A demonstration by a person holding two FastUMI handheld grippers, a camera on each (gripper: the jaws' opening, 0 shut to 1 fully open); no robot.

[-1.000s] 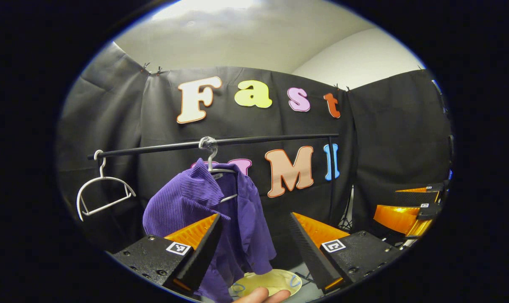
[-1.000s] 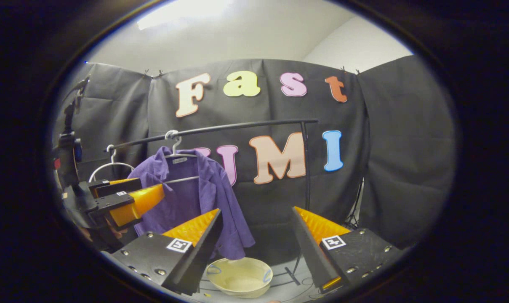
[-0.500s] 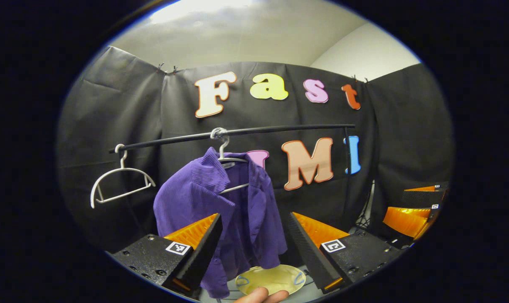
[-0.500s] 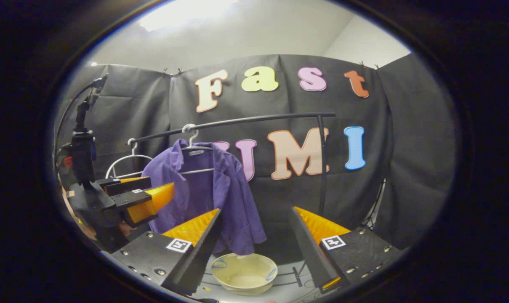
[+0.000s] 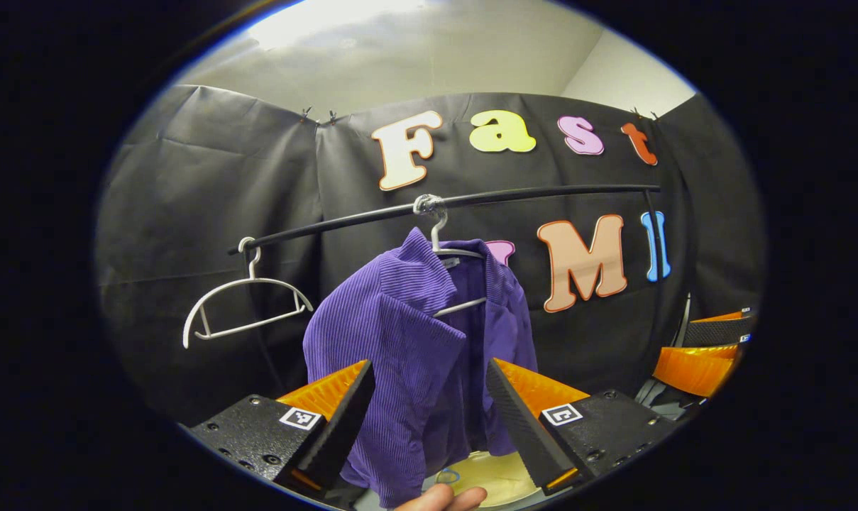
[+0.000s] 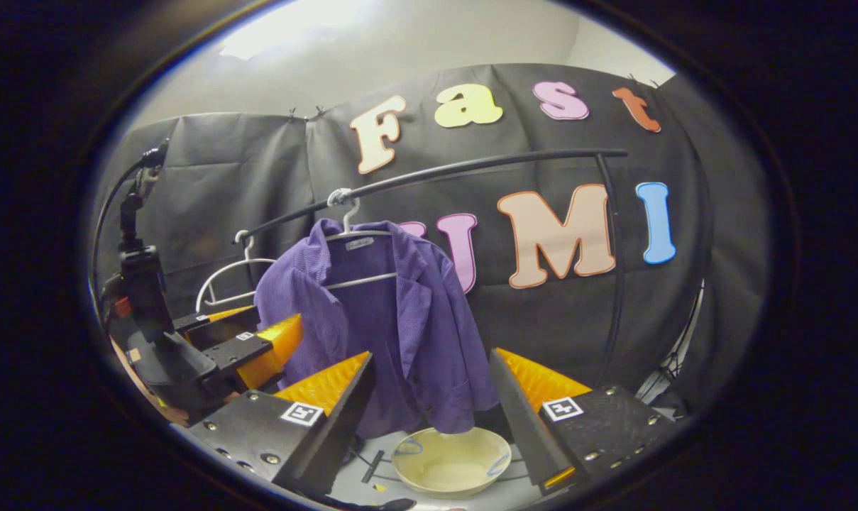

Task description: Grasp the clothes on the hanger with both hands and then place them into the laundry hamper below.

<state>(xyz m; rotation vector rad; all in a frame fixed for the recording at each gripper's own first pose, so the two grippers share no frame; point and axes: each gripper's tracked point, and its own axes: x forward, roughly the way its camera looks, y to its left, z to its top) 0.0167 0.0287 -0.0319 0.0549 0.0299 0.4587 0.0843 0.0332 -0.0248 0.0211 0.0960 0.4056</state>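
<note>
A purple shirt (image 5: 414,341) hangs on a white hanger (image 5: 439,238) from a black rail (image 5: 542,195). My left gripper (image 5: 430,365) is open, and the shirt's left shoulder and front lie between its fingers, farther off. In the right gripper view the same shirt (image 6: 386,319) hangs over a pale yellow hamper (image 6: 451,461) on the floor. My right gripper (image 6: 430,355) is open, short of the shirt's hem. The left gripper (image 6: 276,328) is beside the shirt's left sleeve, and the right gripper (image 5: 673,348) stands off to the shirt's right.
An empty white hanger (image 5: 248,301) hangs at the rail's left end. The rail's upright post (image 6: 617,270) stands to the right of the shirt. A hand (image 5: 439,499) shows at the bottom edge, above the hamper (image 5: 489,475).
Both grippers have come closer to the shirt and swung left. The shirt now looks larger and sits between each gripper's fingers. Both stay open.
</note>
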